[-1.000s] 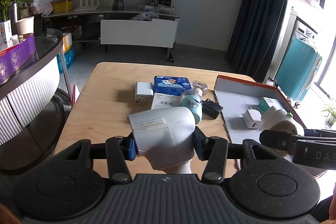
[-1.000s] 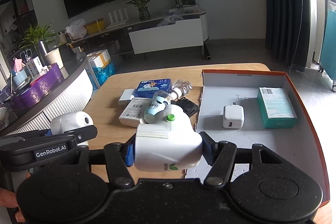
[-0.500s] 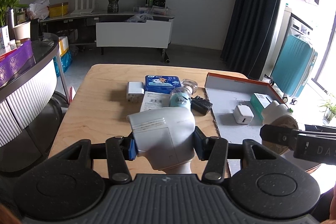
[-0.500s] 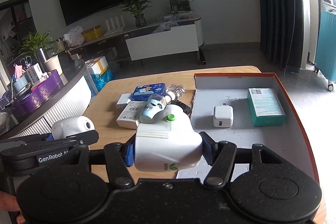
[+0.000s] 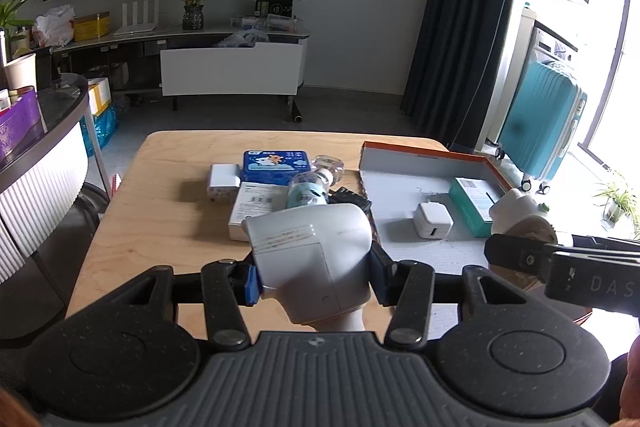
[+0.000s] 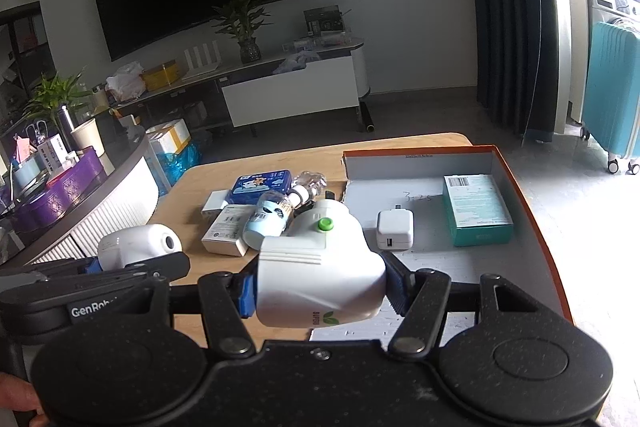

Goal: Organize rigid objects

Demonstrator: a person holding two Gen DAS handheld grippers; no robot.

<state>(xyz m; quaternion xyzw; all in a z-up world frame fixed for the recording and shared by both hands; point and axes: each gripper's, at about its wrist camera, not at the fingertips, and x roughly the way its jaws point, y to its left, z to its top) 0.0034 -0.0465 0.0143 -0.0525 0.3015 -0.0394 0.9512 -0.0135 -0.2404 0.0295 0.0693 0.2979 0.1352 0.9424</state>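
My left tool (image 5: 314, 263) is clenched on the white camera (image 5: 310, 251) & my right tool (image 6: 320, 287) on the white device w/ green button (image 6: 320, 267), both above the bench (image 5: 160, 219), so I should lower each into the orange-rimmed box (image 6: 532, 227) w/o hitting the charger (image 6: 394, 229).

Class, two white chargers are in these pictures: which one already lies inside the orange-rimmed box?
The square white charger, beside the teal carton. The other charger lies outside on the wooden table, left of the blue tin.
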